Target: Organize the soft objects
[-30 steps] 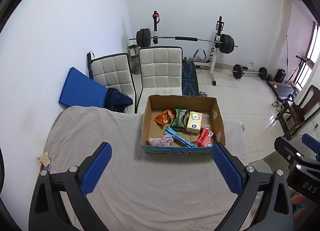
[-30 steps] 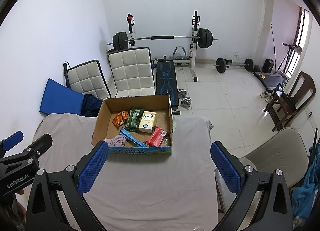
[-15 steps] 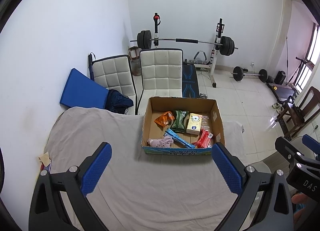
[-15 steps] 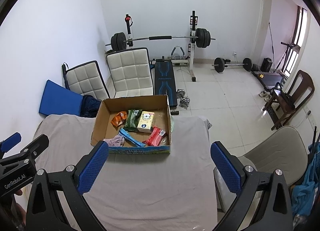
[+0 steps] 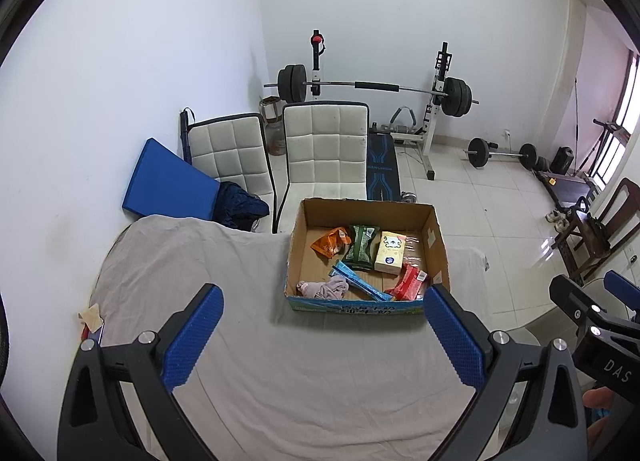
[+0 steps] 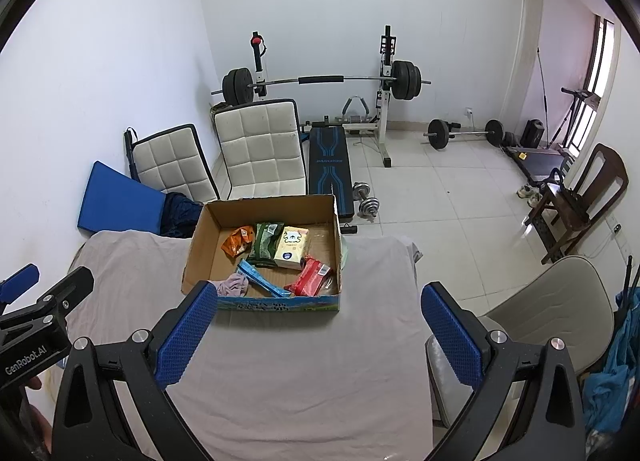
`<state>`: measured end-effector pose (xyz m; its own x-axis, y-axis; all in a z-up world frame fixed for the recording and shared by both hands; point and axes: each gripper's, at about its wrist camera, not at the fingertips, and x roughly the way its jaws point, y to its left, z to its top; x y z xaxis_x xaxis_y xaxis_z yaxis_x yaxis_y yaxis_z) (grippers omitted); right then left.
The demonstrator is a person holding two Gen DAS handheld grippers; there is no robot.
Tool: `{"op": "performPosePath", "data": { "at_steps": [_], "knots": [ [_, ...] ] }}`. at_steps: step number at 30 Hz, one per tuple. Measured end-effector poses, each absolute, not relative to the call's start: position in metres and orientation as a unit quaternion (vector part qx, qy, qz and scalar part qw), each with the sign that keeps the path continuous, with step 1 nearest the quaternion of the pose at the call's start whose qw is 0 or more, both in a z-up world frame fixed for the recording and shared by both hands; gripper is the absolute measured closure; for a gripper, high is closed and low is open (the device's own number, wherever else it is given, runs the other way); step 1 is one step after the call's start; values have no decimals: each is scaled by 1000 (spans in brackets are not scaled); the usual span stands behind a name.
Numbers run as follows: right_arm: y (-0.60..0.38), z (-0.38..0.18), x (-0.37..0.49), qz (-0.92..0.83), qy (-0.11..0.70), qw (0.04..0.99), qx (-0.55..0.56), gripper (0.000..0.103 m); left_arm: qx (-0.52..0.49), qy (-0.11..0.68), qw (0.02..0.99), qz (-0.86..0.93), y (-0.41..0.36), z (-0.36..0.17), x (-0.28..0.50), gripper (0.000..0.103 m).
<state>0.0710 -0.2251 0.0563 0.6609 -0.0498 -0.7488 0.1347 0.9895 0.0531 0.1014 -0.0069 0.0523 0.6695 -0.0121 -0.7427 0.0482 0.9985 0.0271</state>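
Observation:
An open cardboard box (image 5: 438, 245) (image 6: 200, 239) stands at the far edge of a table under a grey cloth (image 5: 280, 361) (image 6: 296, 361). In it lie an orange packet (image 5: 330, 242), a green packet (image 5: 361, 247), a cream carton (image 5: 390, 252), a red packet (image 5: 408, 282), a blue strip packet (image 5: 358, 286) and a crumpled mauve cloth (image 5: 326, 288) (image 6: 234, 286). My left gripper (image 5: 322, 341) and right gripper (image 6: 316, 337) are both open and empty, held above the table short of the box.
Two white padded chairs (image 5: 324, 153) and a blue mat (image 5: 168, 181) stand behind the table. A barbell rack (image 5: 376, 87) and weights sit on the tiled floor. A grey chair (image 6: 552, 309) stands right of the table. A scrap of tape (image 5: 91, 316) lies at the table's left edge.
Both grippers have drawn back and up slightly, so the box looks a little farther away. Both stay open and empty. Nothing in the box has moved.

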Motion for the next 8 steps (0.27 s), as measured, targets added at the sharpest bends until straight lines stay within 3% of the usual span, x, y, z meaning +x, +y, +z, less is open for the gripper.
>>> {"op": "performPosePath", "data": {
  "at_steps": [8],
  "knots": [
    [-225,61,75,-48,408,910,51,0,16,403,915,-15,-4,55,102,0]
  ]
}}
